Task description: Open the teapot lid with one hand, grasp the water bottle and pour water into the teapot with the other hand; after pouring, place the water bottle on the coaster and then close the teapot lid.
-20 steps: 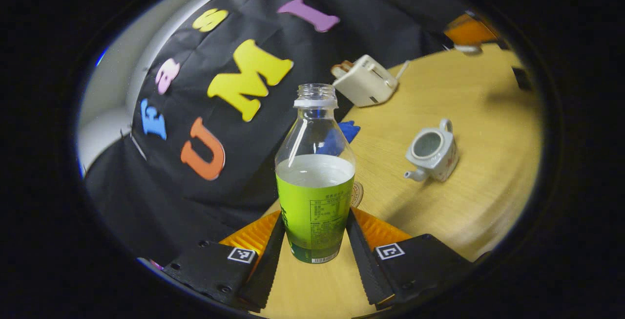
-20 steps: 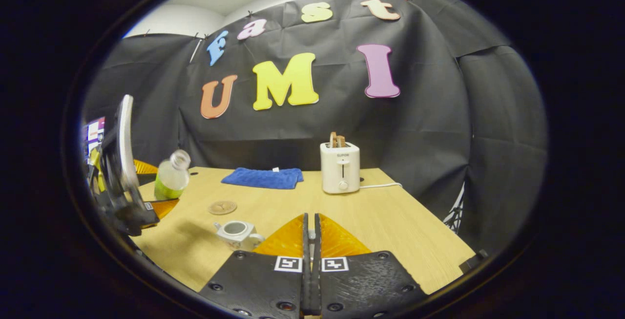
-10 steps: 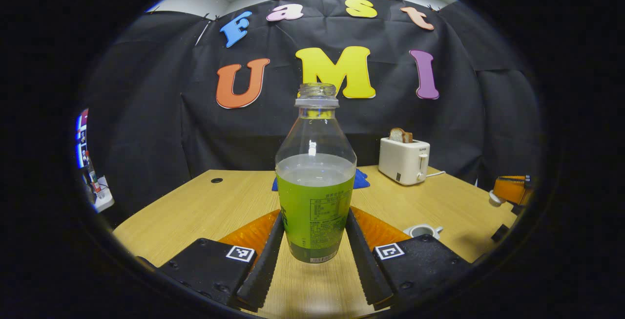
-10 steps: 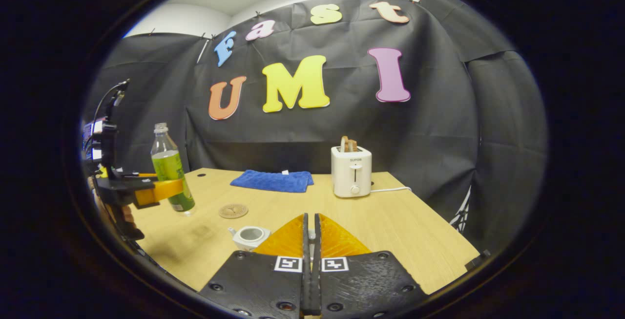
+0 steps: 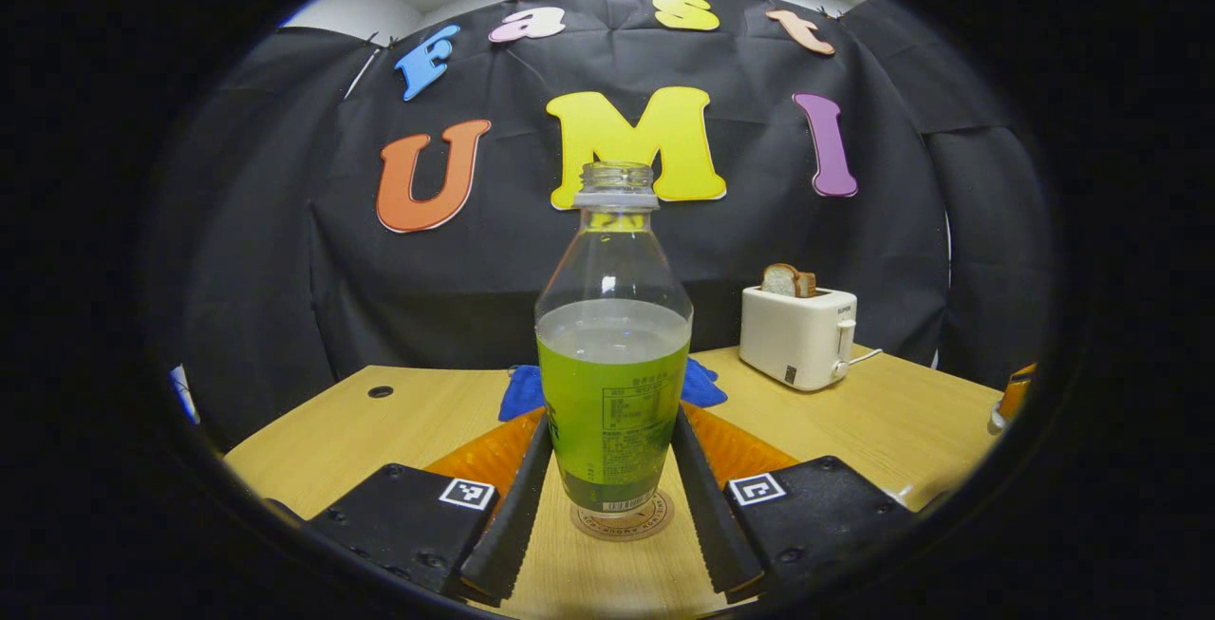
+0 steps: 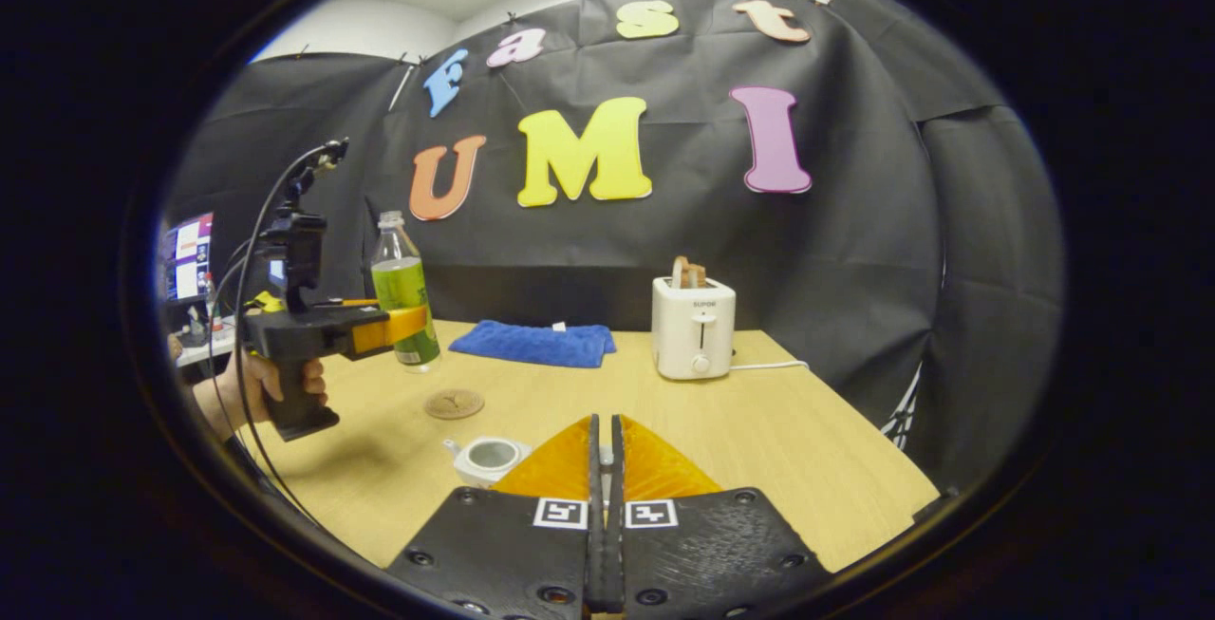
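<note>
pale wooden bench [image 6: 759, 430] under black cloth. nearest, the right hand-held gripper [image 6: 604, 468] is pressed closed, whether on the lid i cannot tell. beyond it the teapot [image 6: 486, 457] stands open. the left hand-held gripper [image 5: 613, 468] clamps the upright water bottle [image 5: 613, 383] just over the coaster [image 5: 622, 517]; setting down and lidding remain. label print is illegible; the toaster [image 6: 693, 340] badge is too small.

In the right gripper view, the round cork coaster [image 6: 454, 403] lies just above the lidless white ceramic teapot [image 6: 486, 457]; the white toaster [image 6: 693, 340] stands at centre right.

black claw [image 6: 604, 468] bodies, square markers, orange ribs
</note>
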Demonstrator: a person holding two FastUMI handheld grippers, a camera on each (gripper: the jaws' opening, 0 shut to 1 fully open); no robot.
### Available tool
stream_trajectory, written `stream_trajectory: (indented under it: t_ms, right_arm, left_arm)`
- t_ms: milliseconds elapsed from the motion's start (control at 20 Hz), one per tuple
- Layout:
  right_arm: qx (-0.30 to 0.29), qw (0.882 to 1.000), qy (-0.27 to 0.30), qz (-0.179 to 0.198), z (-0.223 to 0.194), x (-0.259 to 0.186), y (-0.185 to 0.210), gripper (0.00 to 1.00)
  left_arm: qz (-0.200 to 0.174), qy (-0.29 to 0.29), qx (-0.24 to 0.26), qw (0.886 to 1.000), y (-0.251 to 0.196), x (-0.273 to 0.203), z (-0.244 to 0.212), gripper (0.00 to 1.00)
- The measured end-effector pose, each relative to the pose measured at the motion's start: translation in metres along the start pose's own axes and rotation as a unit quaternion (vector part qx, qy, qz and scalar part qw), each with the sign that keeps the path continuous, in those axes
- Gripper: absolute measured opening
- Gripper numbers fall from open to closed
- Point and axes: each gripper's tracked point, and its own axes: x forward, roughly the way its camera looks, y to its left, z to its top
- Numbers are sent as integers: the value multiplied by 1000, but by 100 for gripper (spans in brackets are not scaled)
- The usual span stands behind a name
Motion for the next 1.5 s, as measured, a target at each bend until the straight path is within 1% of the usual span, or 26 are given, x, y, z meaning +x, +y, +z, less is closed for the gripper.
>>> stream_trajectory:
  t_ms: [250, 350, 550, 900, 950, 1000, 1050, 1100, 1150, 1250, 1350, 1500]
  right_arm:
    - [7, 1000, 28, 0, -19, 19, 0, 0]
    - [6, 999, 33, 2, -23, 24, 2, 0]
    - [4, 999, 41, 9, -30, 29, 9, 0]
    - [2, 999, 37, 13, -27, 26, 12, 0]
    - [2, 999, 36, 12, -27, 26, 12, 0]
    - [3, 999, 36, 13, -26, 26, 13, 0]
    - [3, 999, 36, 13, -27, 25, 13, 0]
    - [2, 999, 35, 13, -26, 24, 14, 0]
    - [2, 999, 35, 14, -25, 24, 15, 0]
    - [2, 999, 30, 19, -20, 22, 20, 0]
    - [-6, 999, 21, 24, -11, 22, 25, 0]
    - [-13, 999, 1, 44, 6, 25, 42, 0]
  left_arm:
    - [-13, 34, -25, 999, 2, 37, -39, 75]
    - [-18, 41, -37, 998, 1, 43, -50, 75]
    - [-20, 61, -40, 997, 0, 48, -64, 76]
    - [-16, 54, -22, 998, 0, 46, -59, 80]
    - [-16, 53, -22, 998, 1, 45, -58, 81]
    - [-19, 53, -23, 998, 0, 44, -57, 84]
    - [-19, 53, -25, 998, -2, 42, -57, 88]
    - [-20, 54, -26, 998, -1, 41, -57, 96]
    - [-20, 53, -26, 998, -2, 40, -56, 99]
    - [-8, 56, -25, 998, 4, 32, -58, 99]
    - [18, 57, -28, 998, 19, 17, -60, 99]
    - [32, 57, -49, 997, 34, -17, -60, 100]
